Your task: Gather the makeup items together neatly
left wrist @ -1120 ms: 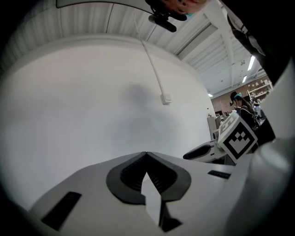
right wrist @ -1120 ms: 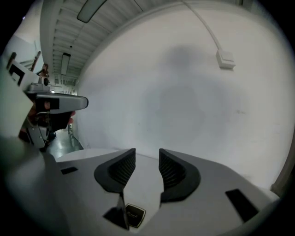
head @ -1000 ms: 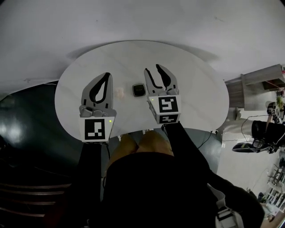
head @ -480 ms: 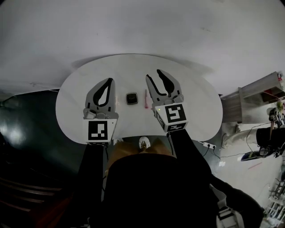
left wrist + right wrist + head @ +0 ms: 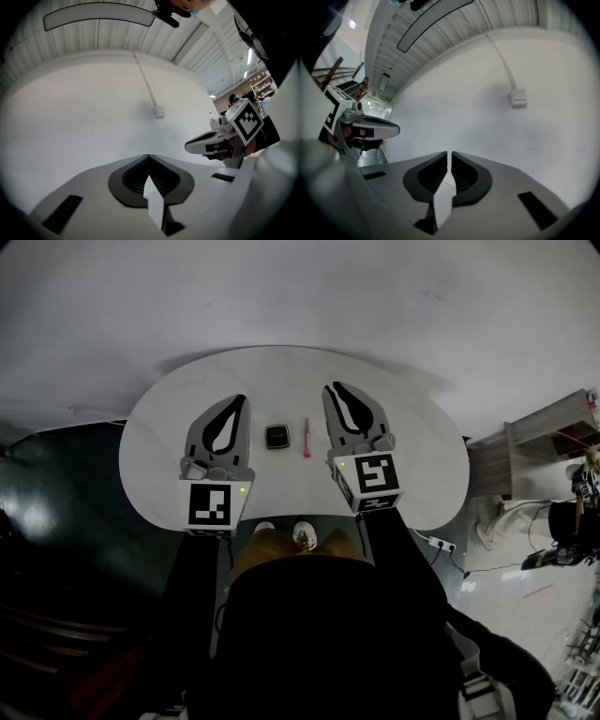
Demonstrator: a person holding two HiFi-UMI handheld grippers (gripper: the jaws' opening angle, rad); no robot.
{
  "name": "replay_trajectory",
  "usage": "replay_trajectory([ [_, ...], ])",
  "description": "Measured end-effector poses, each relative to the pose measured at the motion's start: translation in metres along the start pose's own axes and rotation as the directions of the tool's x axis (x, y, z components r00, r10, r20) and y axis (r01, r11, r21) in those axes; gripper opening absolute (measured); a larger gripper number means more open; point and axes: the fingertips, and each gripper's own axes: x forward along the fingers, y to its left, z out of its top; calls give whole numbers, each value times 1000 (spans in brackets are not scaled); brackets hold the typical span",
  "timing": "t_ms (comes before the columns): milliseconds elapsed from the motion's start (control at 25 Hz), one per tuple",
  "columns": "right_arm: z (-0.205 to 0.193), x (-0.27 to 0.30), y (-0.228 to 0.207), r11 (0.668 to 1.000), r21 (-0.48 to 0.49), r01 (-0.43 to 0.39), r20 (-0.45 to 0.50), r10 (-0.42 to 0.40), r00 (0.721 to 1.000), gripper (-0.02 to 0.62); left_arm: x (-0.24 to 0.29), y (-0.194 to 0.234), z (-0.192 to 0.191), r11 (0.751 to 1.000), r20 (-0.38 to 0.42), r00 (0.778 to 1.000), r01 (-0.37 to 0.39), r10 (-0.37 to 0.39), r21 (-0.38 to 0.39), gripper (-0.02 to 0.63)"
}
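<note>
On the white oval table [image 5: 281, 371] a small black square compact [image 5: 277, 436] lies next to a thin pink stick [image 5: 307, 438]. Both sit between my two grippers and neither is touched. My left gripper [image 5: 242, 397] hovers left of the compact with its tips [image 5: 149, 156] meeting and nothing in them. My right gripper [image 5: 334, 386] hovers right of the pink stick. Its jaws have just been closing and stand a thin slit apart [image 5: 450, 153], with nothing between them. Both gripper views look level at a white wall, so the makeup items are hidden there.
The table's near edge runs just under the marker cubes, with the person's knees and shoes [image 5: 302, 536] below it. A shelf unit [image 5: 539, 432] stands at the right. A wall box [image 5: 160, 111] with a conduit hangs on the wall ahead.
My right gripper's jaws went from clearly spread to almost together. Both grippers drew slightly apart, and the pink stick, hidden a second ago, shows beside the compact.
</note>
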Motion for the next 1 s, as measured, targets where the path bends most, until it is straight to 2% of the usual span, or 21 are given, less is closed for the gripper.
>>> replay_trajectory([
  [40,2,-2,1,1000,2,-13,6,13,1000,40,0,-1,2,1000,-1,1000,1,-1,0,15],
  [120,6,-3,3,999,4,-38,20,38,999,28,0,-1,2,1000,2,1000,-2,2,-5,15],
  [360,10,-2,8,999,-12,-52,26,53,998,28,-1,1,2,1000,-1,1000,-8,8,0,15],
  [560,3,-2,10,997,-56,-55,-14,54,998,26,-2,5,-4,1000,-5,1000,-23,23,6,15],
  [1000,10,2,4,998,-29,-50,7,50,999,26,2,8,-2,1000,1,1000,-27,27,6,15],
])
